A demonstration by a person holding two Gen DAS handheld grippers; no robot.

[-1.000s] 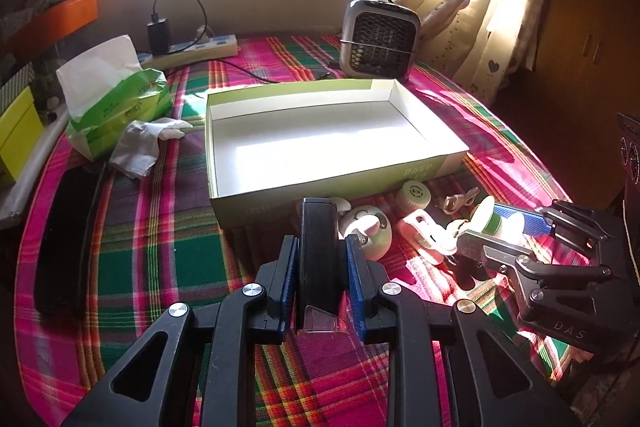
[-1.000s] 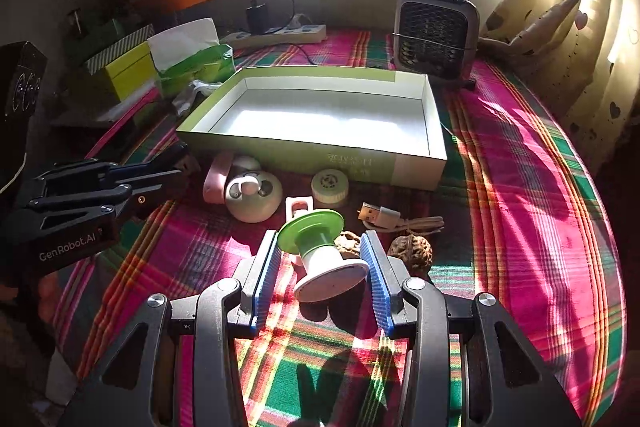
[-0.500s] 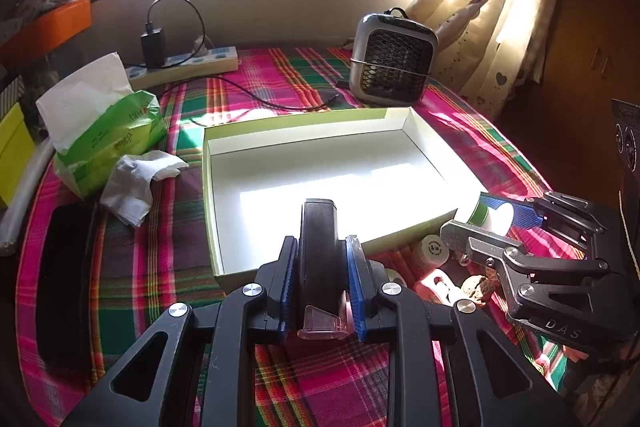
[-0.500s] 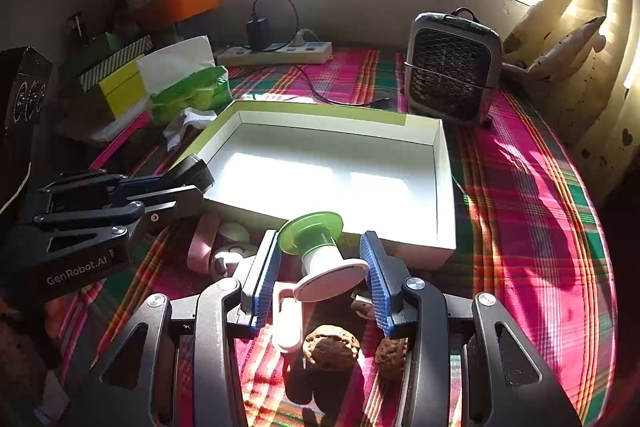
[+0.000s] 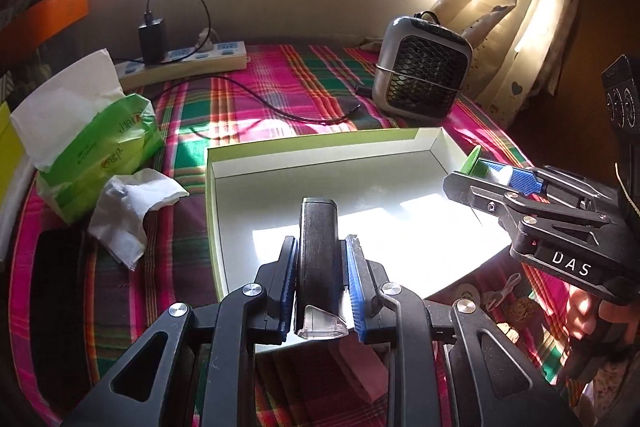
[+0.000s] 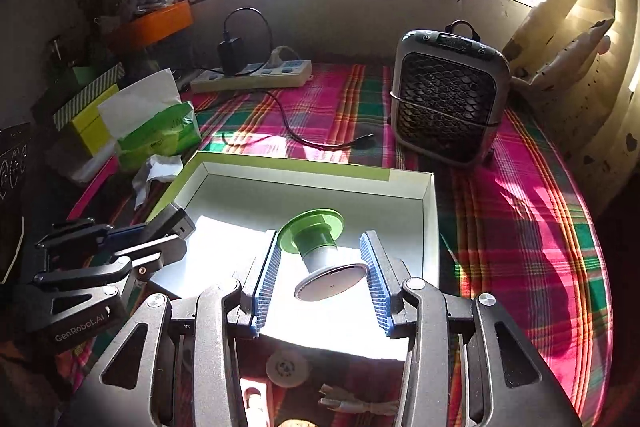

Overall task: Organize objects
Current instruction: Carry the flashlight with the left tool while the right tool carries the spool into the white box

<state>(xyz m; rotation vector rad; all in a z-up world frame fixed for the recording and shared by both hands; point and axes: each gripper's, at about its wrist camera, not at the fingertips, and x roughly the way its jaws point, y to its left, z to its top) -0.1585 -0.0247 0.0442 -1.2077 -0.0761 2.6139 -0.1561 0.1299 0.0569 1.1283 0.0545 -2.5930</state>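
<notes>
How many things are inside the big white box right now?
0 resting in the shallow white cardboard box. The left gripper holds a black block over it; the right gripper holds a green-topped spool.

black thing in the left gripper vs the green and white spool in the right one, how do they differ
The black device is dark, slim and boxy with a clear tip at its near end; the spool is round, with a green flange, pale core and white disc. The left gripper closes narrowly on the device's flat sides, while the right gripper stands wider around the spool's white disc. The device lies in line with its fingers; the spool sits tilted. Both are held above the open box.
</notes>
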